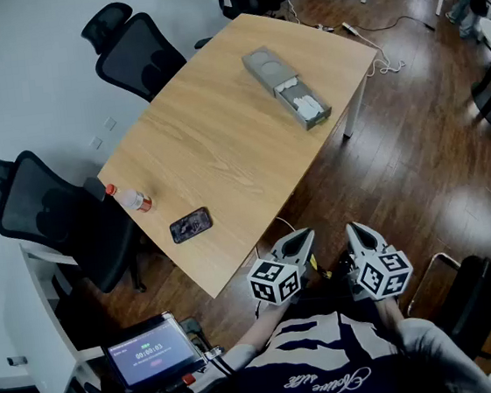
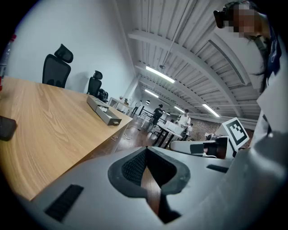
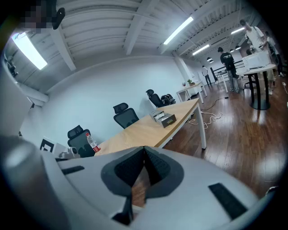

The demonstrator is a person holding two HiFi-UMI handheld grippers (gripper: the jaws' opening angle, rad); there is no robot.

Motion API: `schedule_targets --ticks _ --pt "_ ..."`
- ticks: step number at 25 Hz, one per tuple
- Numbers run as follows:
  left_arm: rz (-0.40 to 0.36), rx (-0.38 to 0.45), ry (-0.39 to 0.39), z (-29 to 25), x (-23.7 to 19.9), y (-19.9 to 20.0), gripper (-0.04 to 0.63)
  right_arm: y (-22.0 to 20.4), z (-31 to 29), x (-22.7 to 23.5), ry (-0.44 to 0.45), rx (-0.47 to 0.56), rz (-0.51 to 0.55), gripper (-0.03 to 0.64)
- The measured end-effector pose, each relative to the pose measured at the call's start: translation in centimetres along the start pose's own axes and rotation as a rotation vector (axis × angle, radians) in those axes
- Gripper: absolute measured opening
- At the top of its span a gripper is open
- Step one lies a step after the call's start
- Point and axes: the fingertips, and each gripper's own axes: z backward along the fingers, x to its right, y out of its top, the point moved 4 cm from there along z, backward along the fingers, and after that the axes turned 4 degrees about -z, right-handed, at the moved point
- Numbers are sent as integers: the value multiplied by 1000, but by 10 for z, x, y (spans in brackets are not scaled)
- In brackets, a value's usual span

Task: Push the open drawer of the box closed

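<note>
Holding my left gripper (image 1: 300,241) and right gripper (image 1: 359,233) pressed together and empty, I must first walk to the far end of the table (image 1: 214,155), where the box (image 1: 266,63) lies, drawer (image 1: 306,108) open, then push squarely.

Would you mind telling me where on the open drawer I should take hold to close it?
Probably its flat front panel, at the end of the drawer farthest from the box. It sticks out lengthwise toward the table edge, so come from that end and press along its length.
</note>
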Motion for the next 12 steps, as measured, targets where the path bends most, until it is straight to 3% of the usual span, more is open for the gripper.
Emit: schedule_targets --ticks 12 --pt "-4 62 63 -144 -1 55 3 101 -34 113 49 -1 65 -2"
